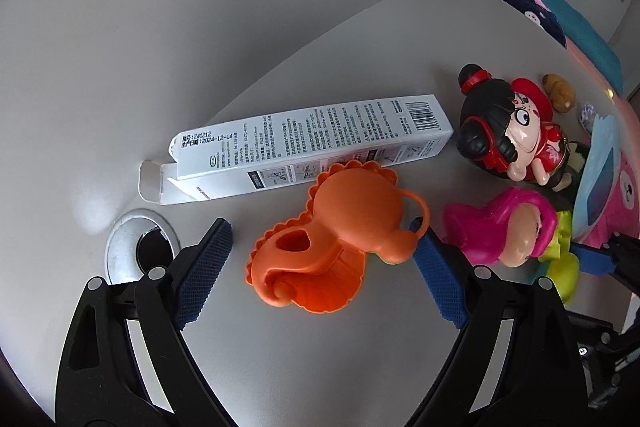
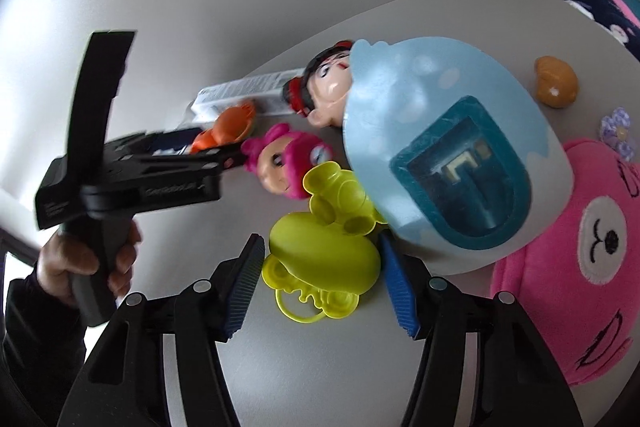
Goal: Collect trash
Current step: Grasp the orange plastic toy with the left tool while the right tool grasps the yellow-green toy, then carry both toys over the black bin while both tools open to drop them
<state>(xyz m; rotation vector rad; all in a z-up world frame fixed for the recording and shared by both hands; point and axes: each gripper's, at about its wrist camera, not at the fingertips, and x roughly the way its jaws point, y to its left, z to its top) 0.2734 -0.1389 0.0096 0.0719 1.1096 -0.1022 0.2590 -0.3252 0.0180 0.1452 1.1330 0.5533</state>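
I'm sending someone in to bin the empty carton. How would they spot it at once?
On the grey table, look near the round metal cable hole. Just behind the orange toy lies the carton: long, white, flat on its side, end flap open. It is the only printed box, with a barcode, among coloured toys.
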